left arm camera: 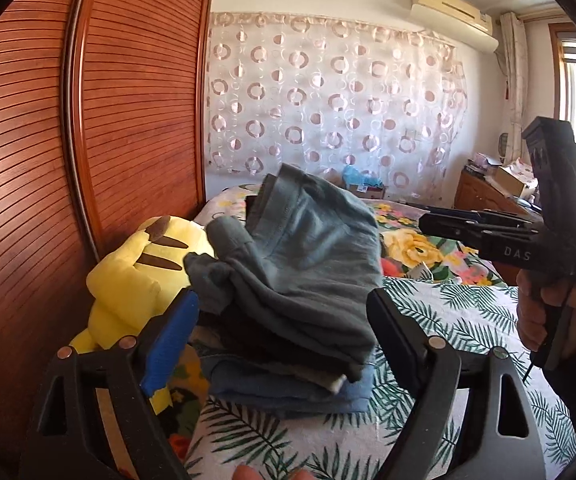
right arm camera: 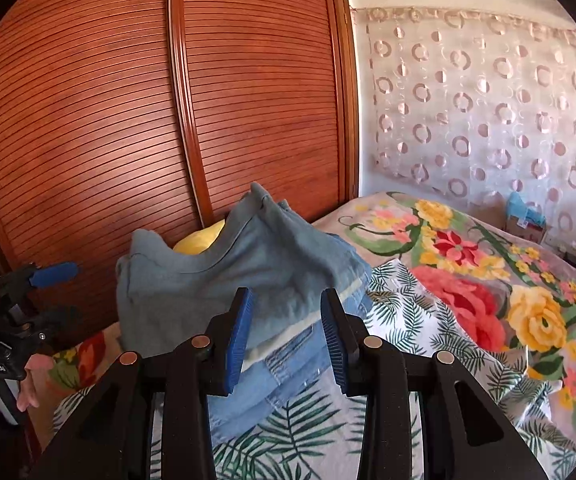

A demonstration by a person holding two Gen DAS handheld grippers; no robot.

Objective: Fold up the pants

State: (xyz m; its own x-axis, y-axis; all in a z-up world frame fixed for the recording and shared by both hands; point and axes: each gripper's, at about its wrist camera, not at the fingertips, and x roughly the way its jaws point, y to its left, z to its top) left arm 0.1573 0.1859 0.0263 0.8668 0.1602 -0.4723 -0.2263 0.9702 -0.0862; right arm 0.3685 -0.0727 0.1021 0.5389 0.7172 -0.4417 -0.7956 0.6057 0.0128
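Note:
Grey-blue pants lie loosely bunched on top of a stack of folded clothes, with blue jeans at the bottom, on the bed. My left gripper is open and empty, its jaws either side of the stack's near end. In the right wrist view the same pants top the stack over the jeans. My right gripper is open and empty just in front of the stack. The right gripper also shows in the left wrist view, to the right of the pile. The left gripper shows at the left edge of the right wrist view.
A yellow plush toy sits left of the stack against the slatted wooden wardrobe. The bed carries a leaf-print sheet and a floral blanket. A patterned curtain hangs behind. A cluttered cabinet stands at the right.

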